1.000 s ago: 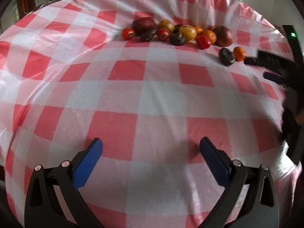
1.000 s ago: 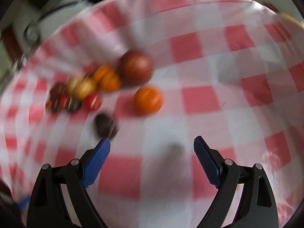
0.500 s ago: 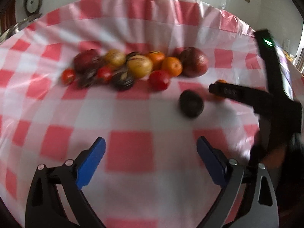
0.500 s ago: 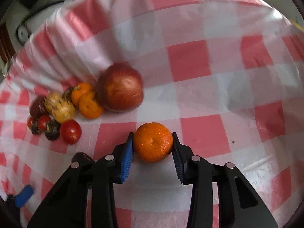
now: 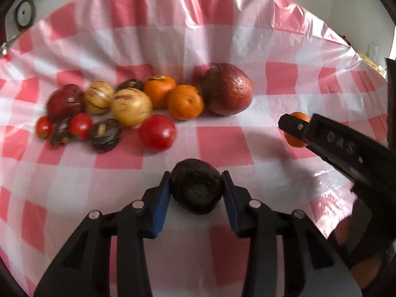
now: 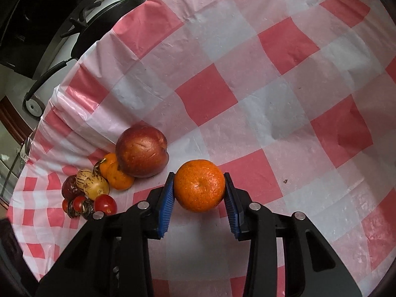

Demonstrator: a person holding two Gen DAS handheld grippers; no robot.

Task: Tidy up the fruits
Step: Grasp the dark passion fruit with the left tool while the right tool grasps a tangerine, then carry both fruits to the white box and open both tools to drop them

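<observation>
Both grippers went from wide open to clamped within the last second. Left gripper (image 5: 196,190) had just closed its jaws, blue pads now pressed on both sides of the dark, wrinkled round fruit (image 5: 196,188), which a moment earlier lay loose on the cloth ahead of it. Right gripper (image 6: 199,190) closed a bit sooner and gripped the small orange mandarin (image 6: 199,185); same grasp half a second ago.

Meaning for the task: my read is both strays were picked, so next is carrying each to its own kind.

Both fruits sat low over the red-and-white checked plastic tablecloth (image 6: 247,79); can't tell if either was lifted off it.

Around:
- Main cluster up-table: big dark-red round fruit (image 5: 226,89), two more mandarins (image 5: 185,102) touching it, yellow striped fruits (image 5: 131,107), red tomatoes (image 5: 157,131), more dark wrinkled ones (image 5: 105,135).
- Right gripper's black finger crossed the right of the left wrist view, well apart from the left grasp.

In the way: nothing between the grippers and the cluster. The cluster is packed tight, fruits touching, so setting one down there could likely nudge neighbours and roll them.
</observation>
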